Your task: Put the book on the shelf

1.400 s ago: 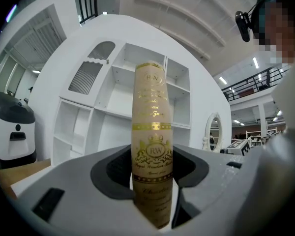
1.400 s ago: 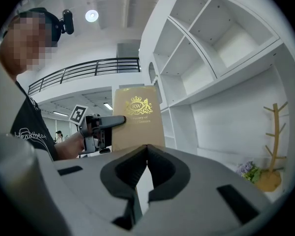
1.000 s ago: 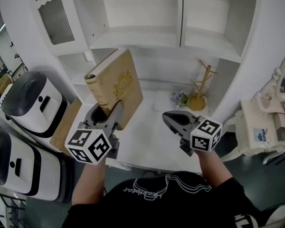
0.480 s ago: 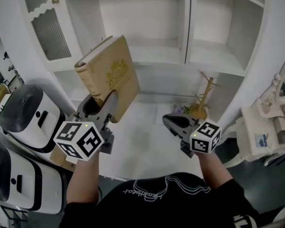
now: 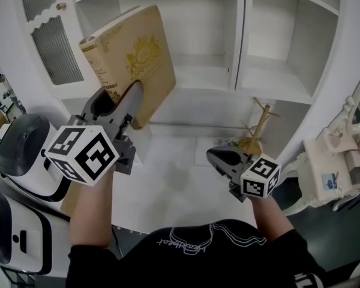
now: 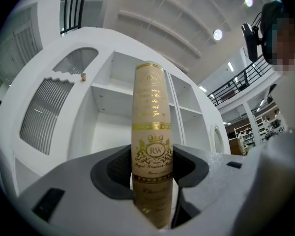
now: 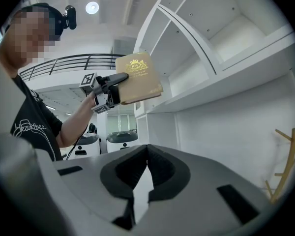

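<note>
A tan book (image 5: pixel 132 59) with gold print stands upright in my left gripper (image 5: pixel 117 104), which is shut on its lower end, spine towards me. In the left gripper view the book's spine (image 6: pixel 152 146) fills the gap between the two jaws, in front of the open white shelf (image 6: pixel 113 127). The book is held up level with the shelf compartment (image 5: pixel 192 35) at the left of the white cabinet. My right gripper (image 5: pixel 219 158) hangs lower over the white counter (image 5: pixel 174 179), jaws together with nothing in them. The right gripper view shows the book (image 7: pixel 137 80) from the side.
A small wooden stand (image 5: pixel 255 128) and a sprig of purple flowers (image 5: pixel 228 143) sit at the back right of the counter. Two white and black appliances (image 5: pixel 24 155) stand at the left. A cabinet door with a ribbed pane (image 5: pixel 48 41) is at the upper left.
My left gripper has lifted the book upward and towards the shelf compartment. The right gripper has stayed about where it was.
</note>
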